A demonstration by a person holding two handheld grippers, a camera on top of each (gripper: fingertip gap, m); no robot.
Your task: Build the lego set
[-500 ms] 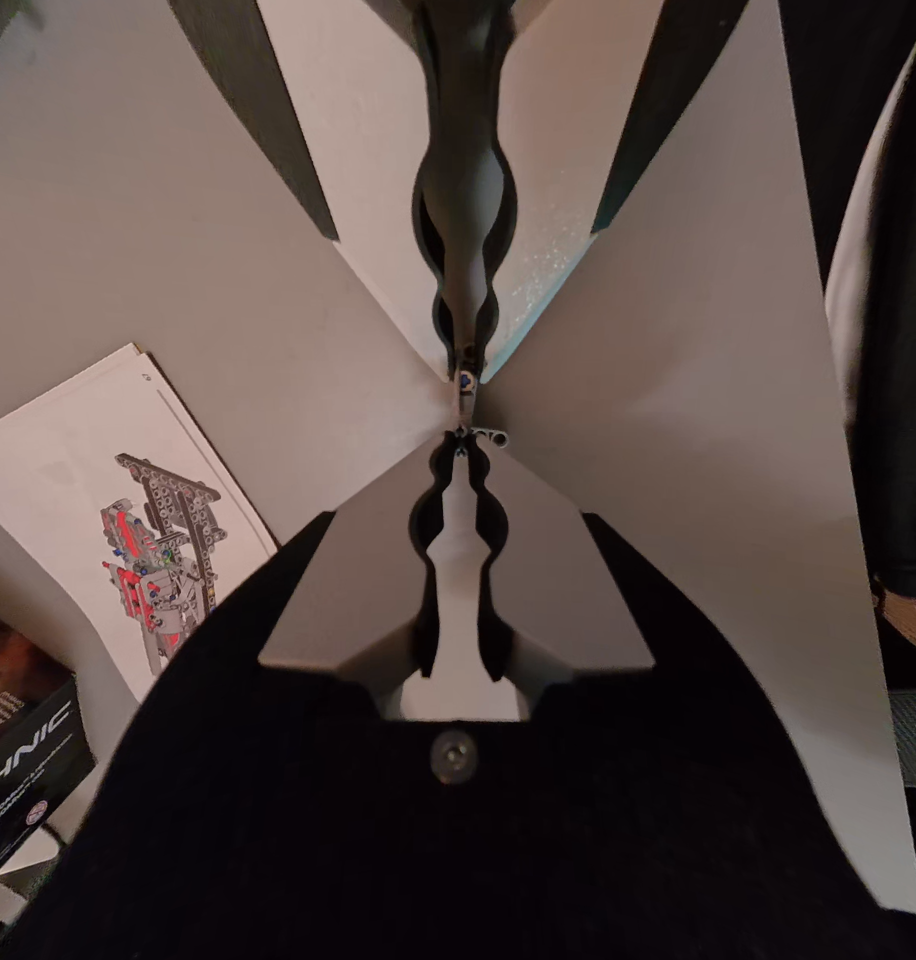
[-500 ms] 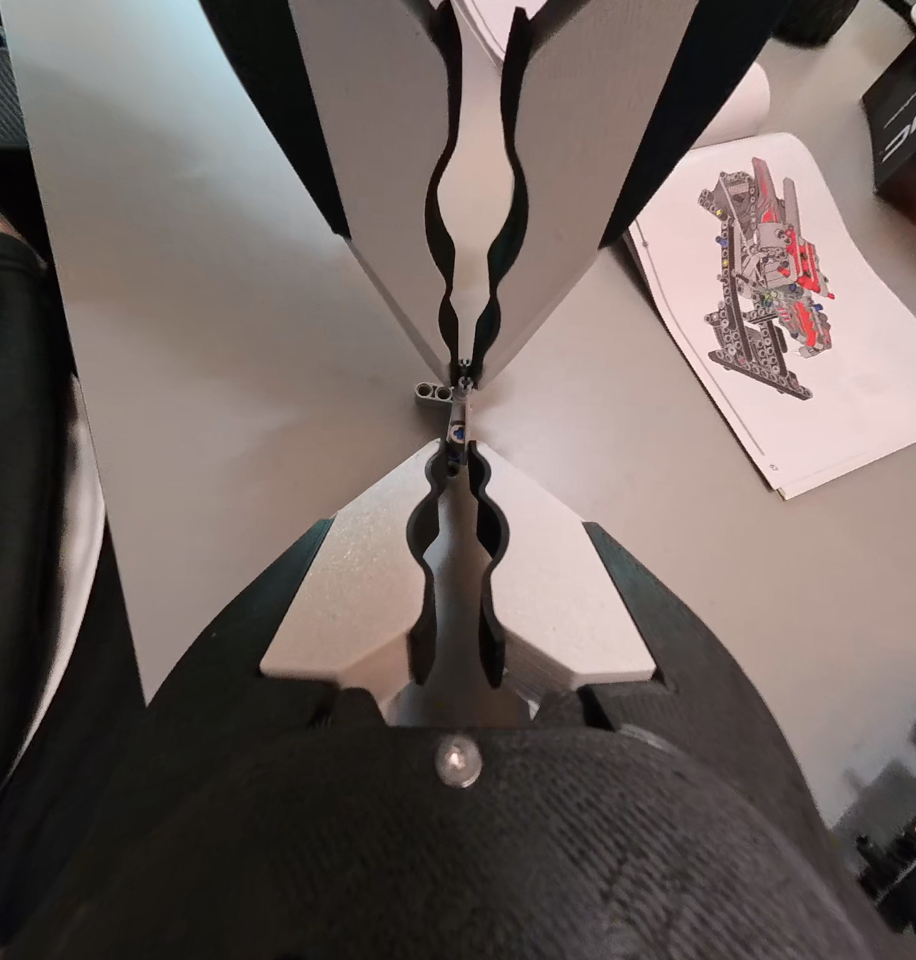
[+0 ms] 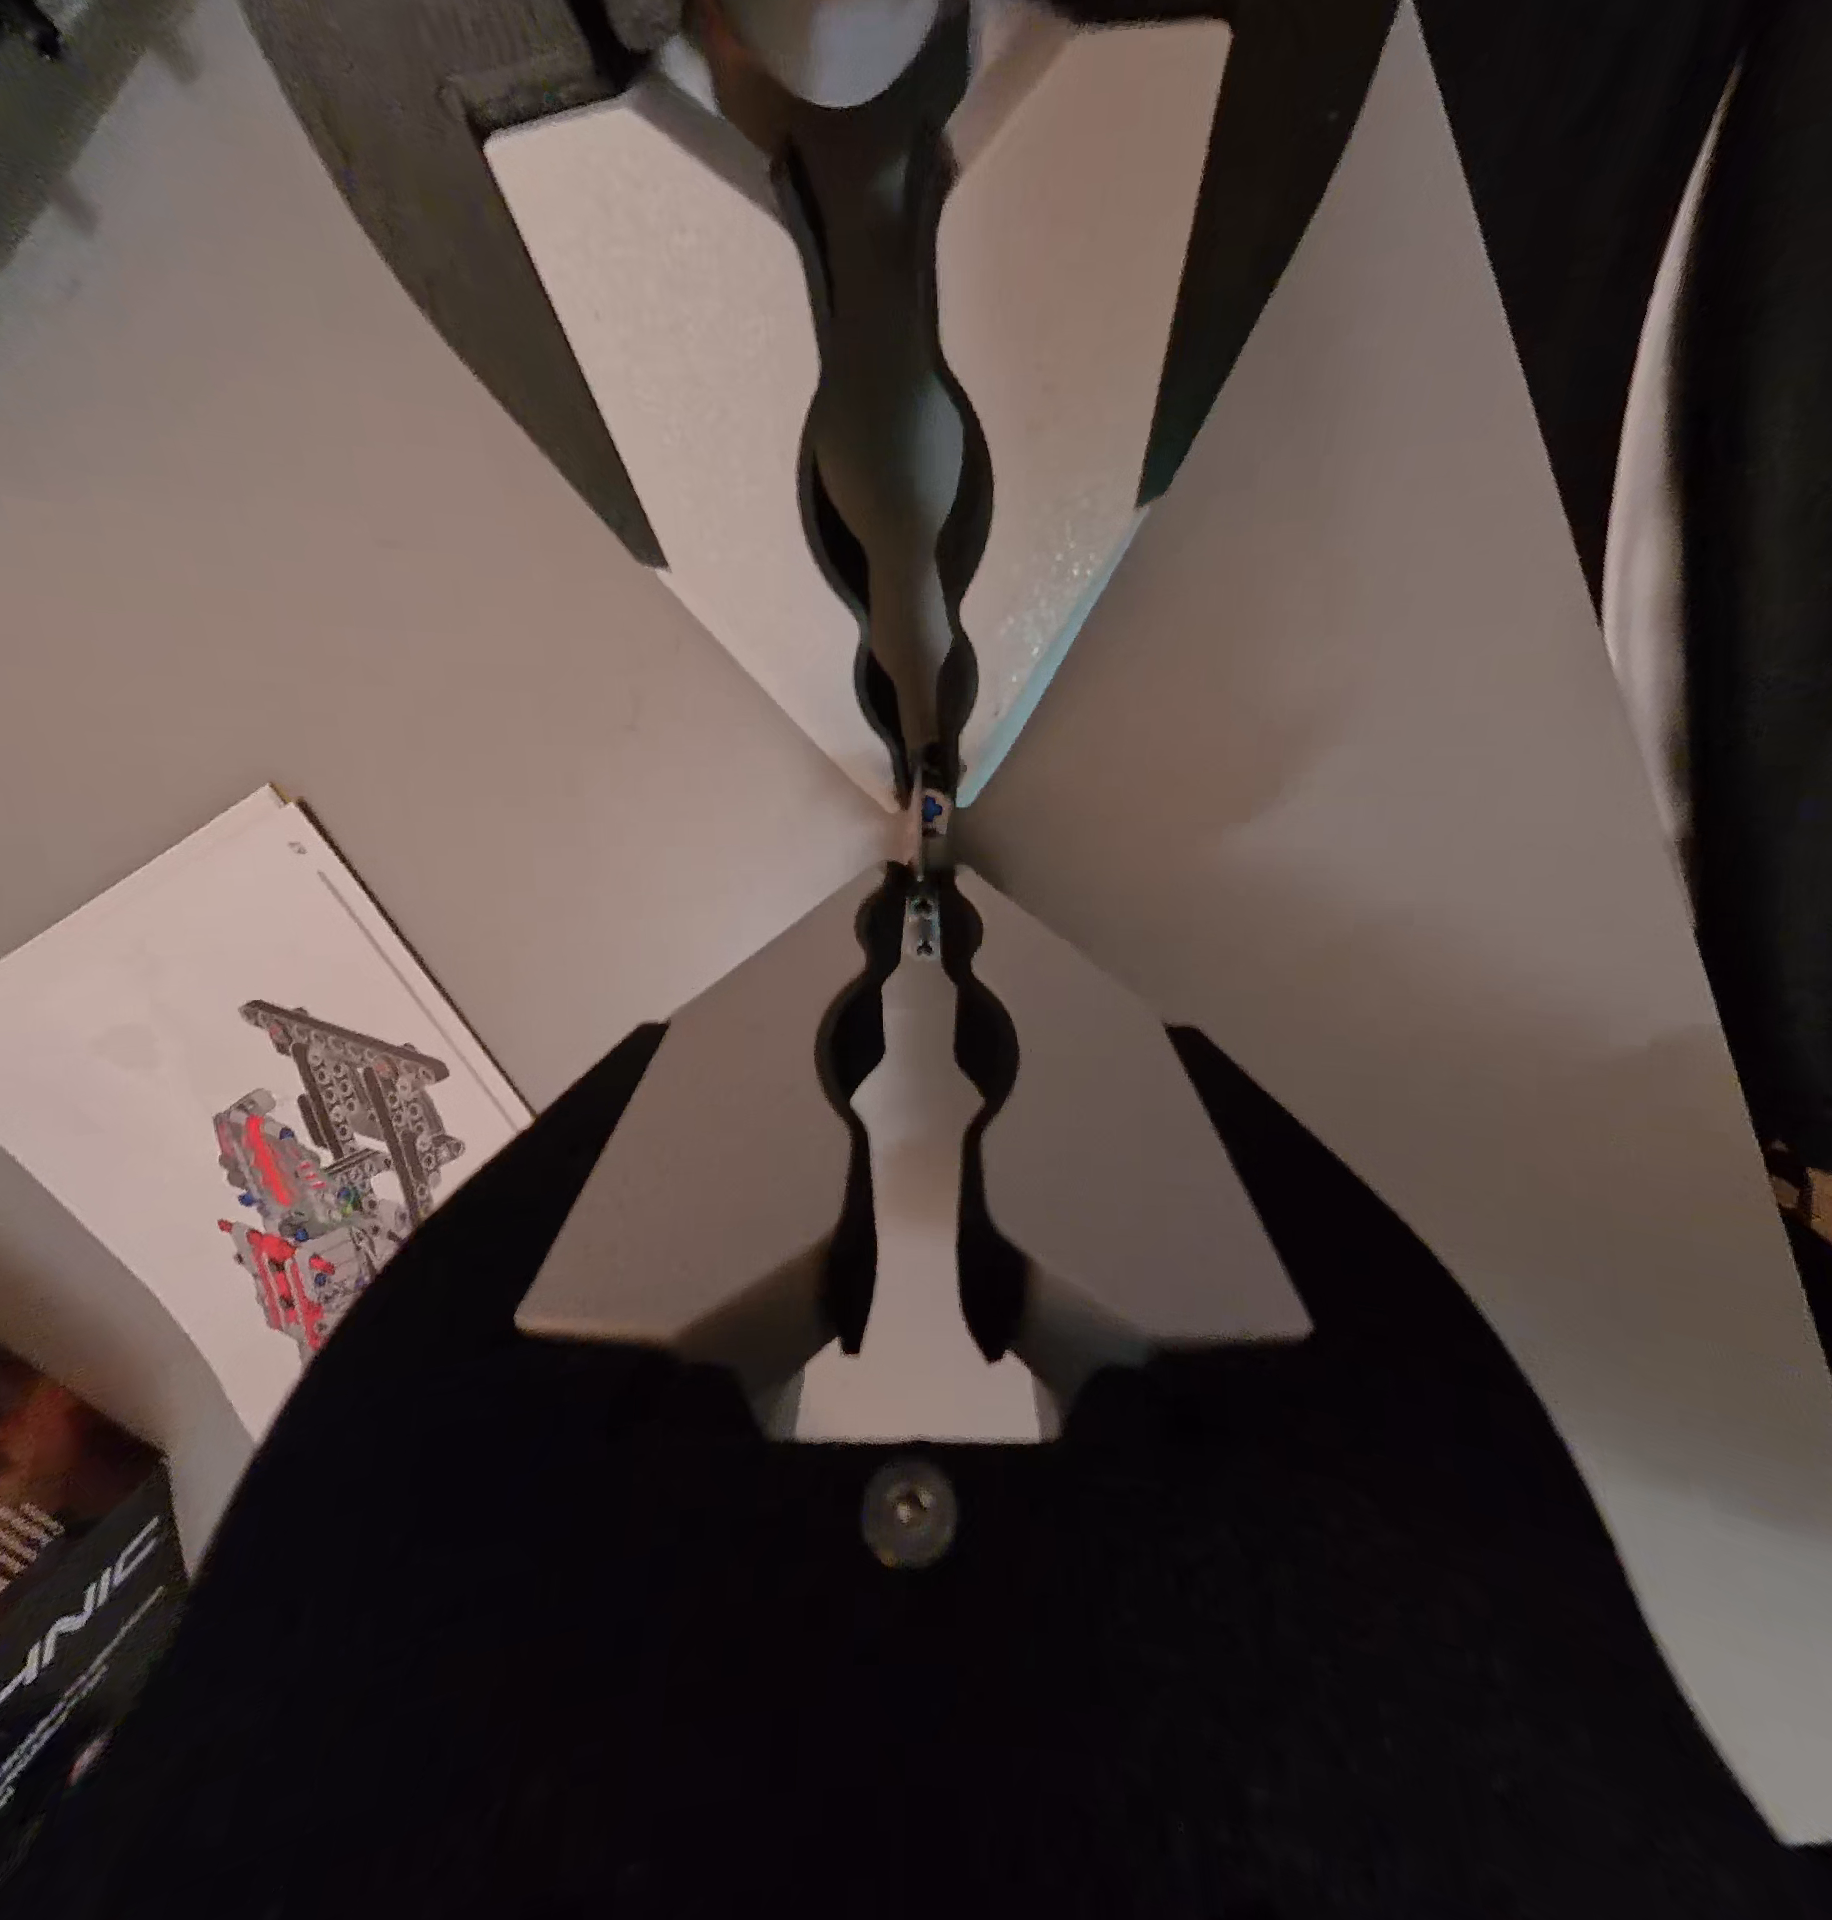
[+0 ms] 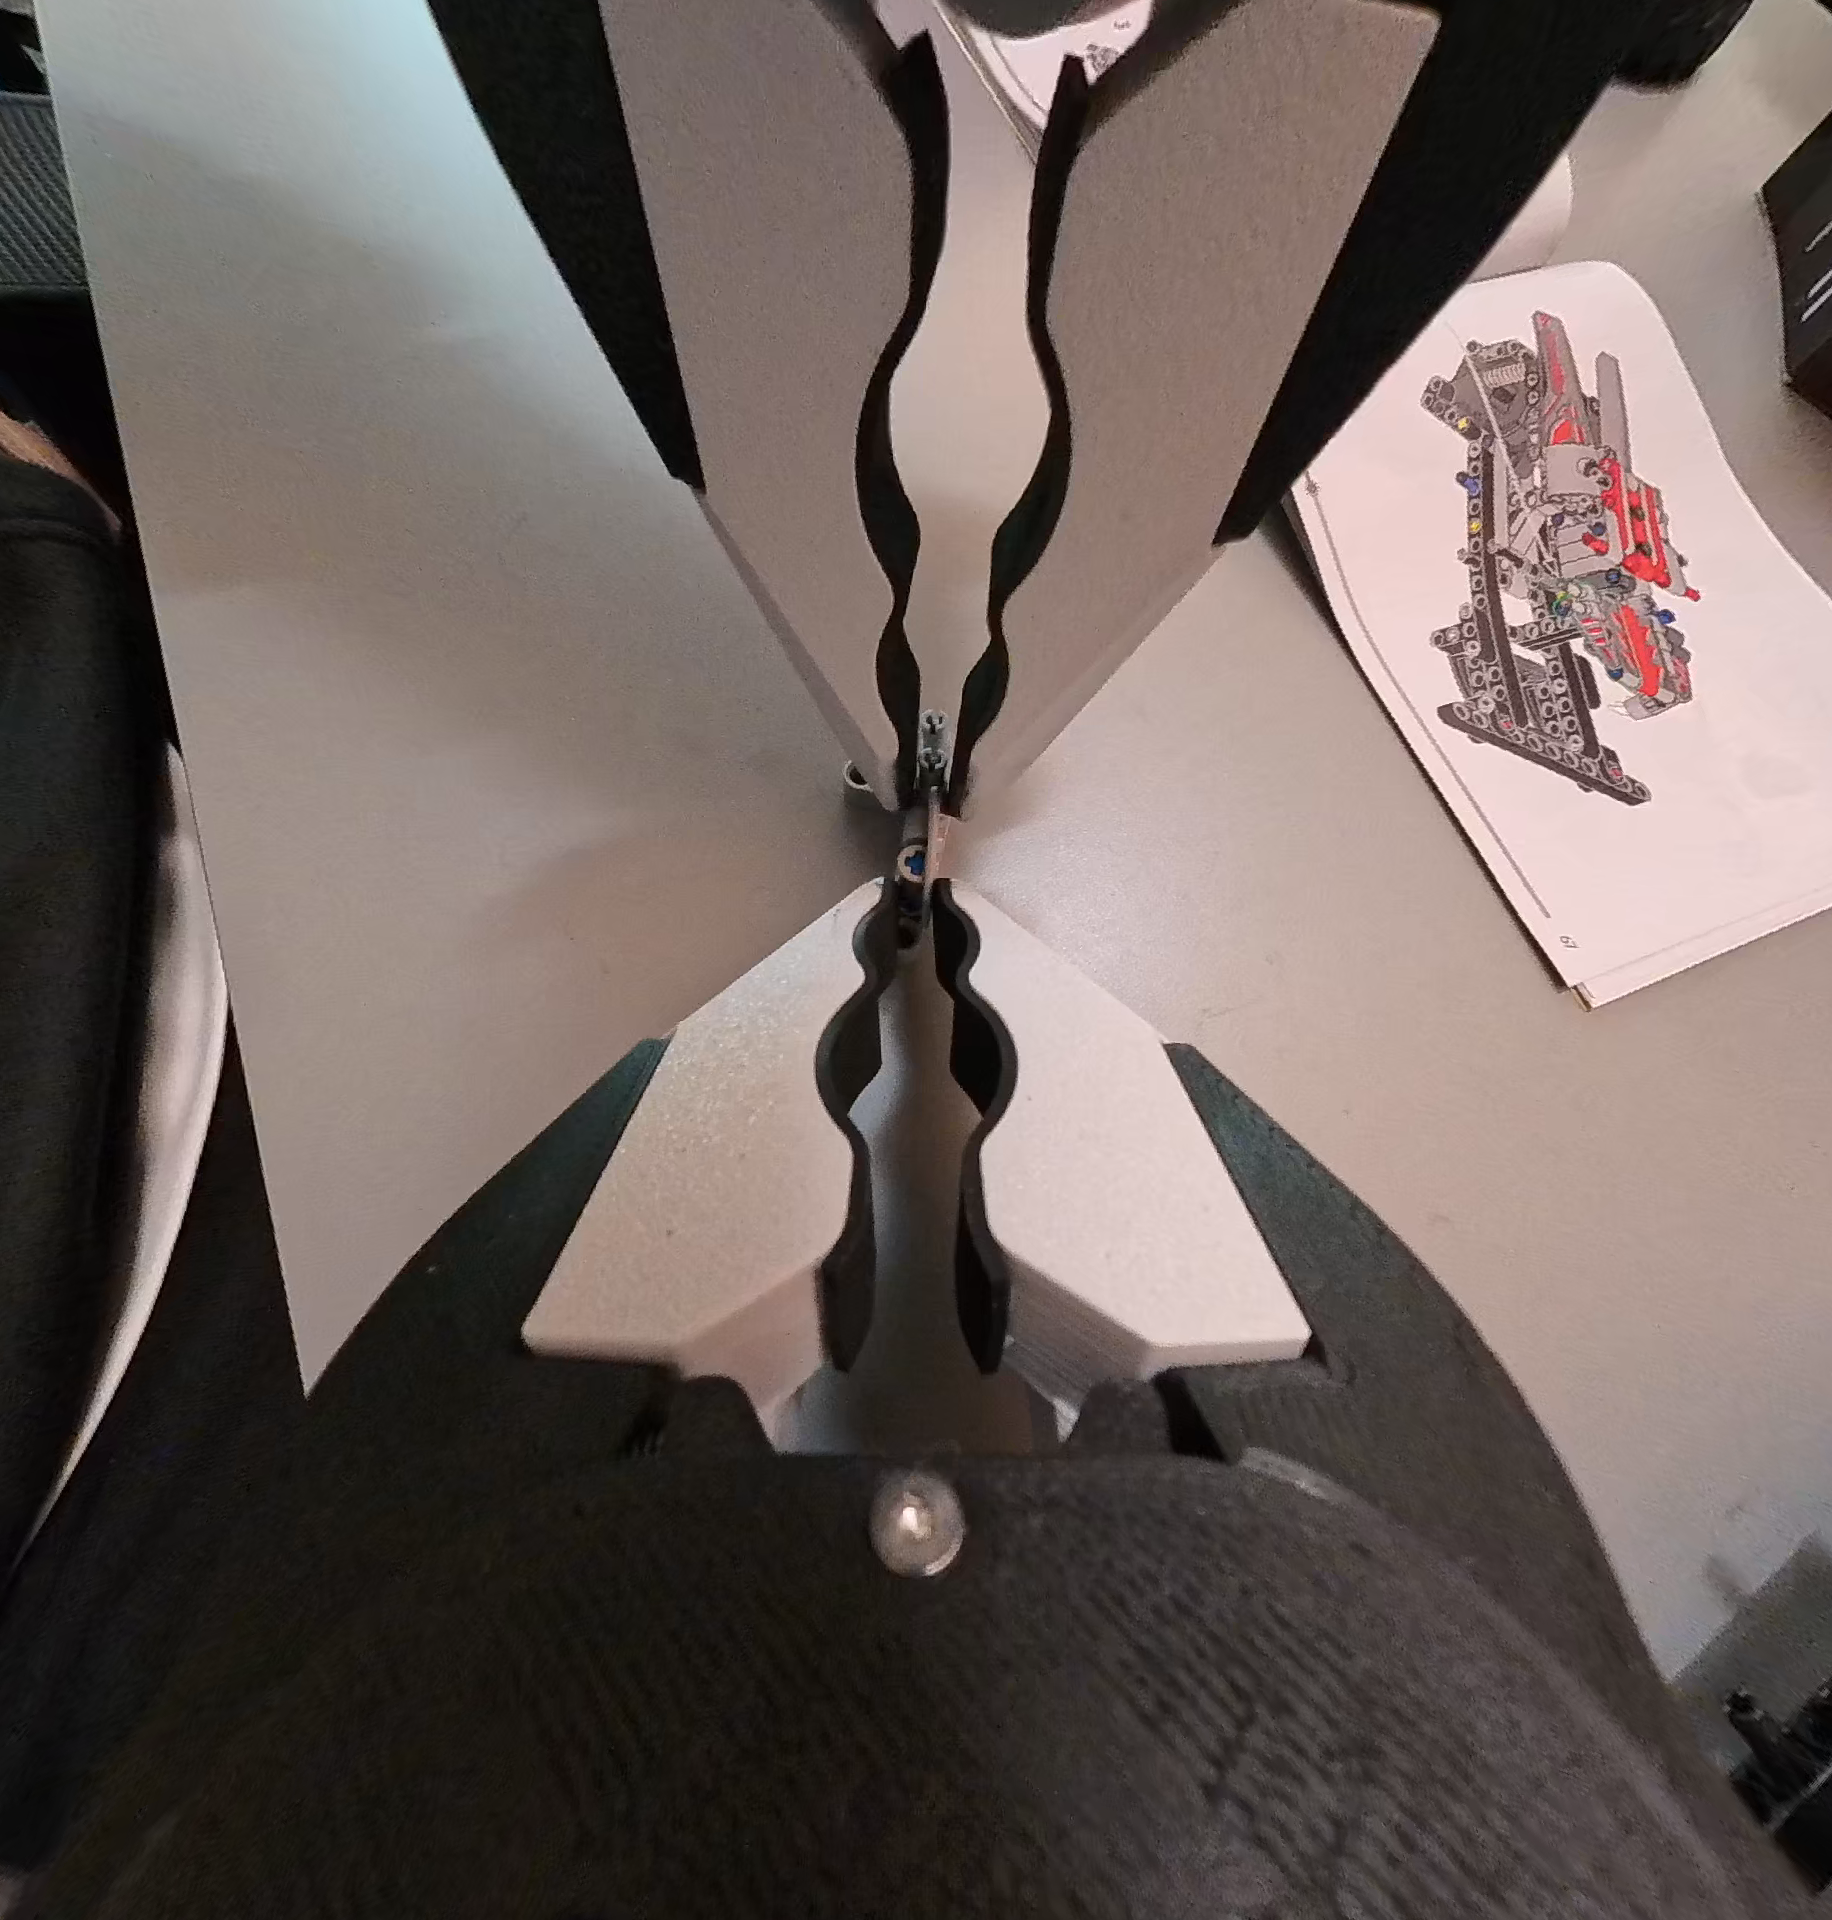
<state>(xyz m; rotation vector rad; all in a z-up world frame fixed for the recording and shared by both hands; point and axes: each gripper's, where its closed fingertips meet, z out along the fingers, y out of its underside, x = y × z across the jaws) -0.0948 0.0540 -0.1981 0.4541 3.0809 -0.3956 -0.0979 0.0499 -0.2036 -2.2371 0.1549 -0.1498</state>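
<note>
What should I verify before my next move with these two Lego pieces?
1. Left gripper shut on the grey connector: ok.
2. Right gripper shut on the blue-pinned piece: ok.
3. Grippers facing tip to tip, pieces meeting between them: ok.
4. Pieces fully seated in each other: cannot tell, the joint is too small.
5. Instruction booklet open and in view on the table: ok.

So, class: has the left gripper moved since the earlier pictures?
Yes, slightly. In its own view the booklet sits lower in frame than before, so the left gripper has probably edged forward or tipped upward.
</note>
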